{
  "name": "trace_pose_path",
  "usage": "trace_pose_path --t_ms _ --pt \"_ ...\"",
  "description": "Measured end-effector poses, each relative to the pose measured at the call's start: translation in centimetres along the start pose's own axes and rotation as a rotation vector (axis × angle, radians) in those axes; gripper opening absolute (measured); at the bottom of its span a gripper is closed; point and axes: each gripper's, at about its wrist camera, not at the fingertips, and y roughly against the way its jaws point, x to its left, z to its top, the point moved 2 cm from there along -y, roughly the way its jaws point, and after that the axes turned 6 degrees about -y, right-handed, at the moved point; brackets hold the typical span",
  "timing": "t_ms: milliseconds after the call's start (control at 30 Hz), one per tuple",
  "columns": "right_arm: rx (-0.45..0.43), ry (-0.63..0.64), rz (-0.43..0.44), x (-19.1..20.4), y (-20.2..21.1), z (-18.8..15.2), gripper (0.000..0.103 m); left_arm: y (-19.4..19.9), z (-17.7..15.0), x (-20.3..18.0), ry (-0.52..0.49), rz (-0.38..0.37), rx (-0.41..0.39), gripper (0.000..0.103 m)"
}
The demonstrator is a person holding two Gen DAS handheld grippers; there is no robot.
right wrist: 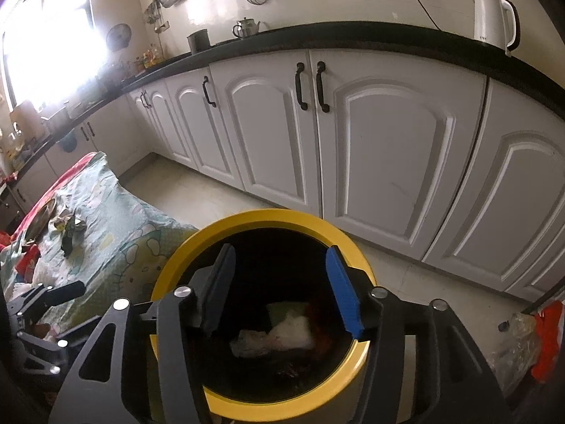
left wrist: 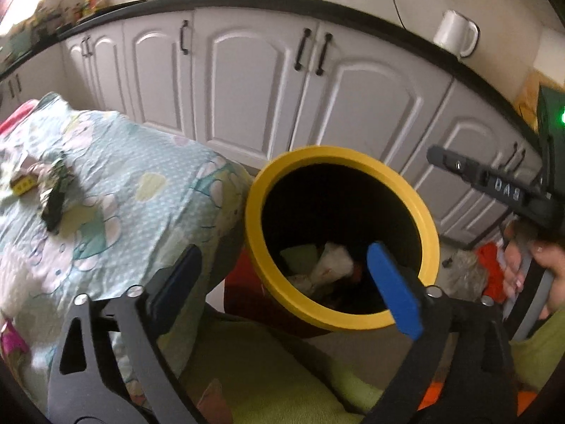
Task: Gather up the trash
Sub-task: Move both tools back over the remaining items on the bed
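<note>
Trash, uncollected: dark crumpled wrappers (left wrist: 53, 194) and a yellow scrap (left wrist: 24, 184) on the patterned cloth (left wrist: 141, 190) at far left. Left gripper (left wrist: 282, 275): jaws spread wide, nothing between them, one finger over the cloth edge, the blue one over the bin. Bin (right wrist: 183, 254): black, yellow-rimmed, beside the cloth; white and pale green crumpled paper (right wrist: 279, 332) at its bottom. Right gripper (right wrist: 279, 289): jaws parted, empty, directly above the bin mouth. White cabinets (right wrist: 388, 141) behind. Kettle (right wrist: 494, 21) on the counter, right.
</note>
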Motion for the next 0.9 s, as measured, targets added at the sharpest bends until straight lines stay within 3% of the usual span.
trace_pose_path --t_ms 200,900 --pt "-0.036 0.024 0.018 1.6 1.2 0.2 0.069 2.4 0.7 1.7 0.053 0.038 -0.06 0.092" --pt "-0.139 0.13 0.092 7.4 4.8 0.6 0.082 7.7 -0.1 4.8 0.107 0.136 -0.183 0.092"
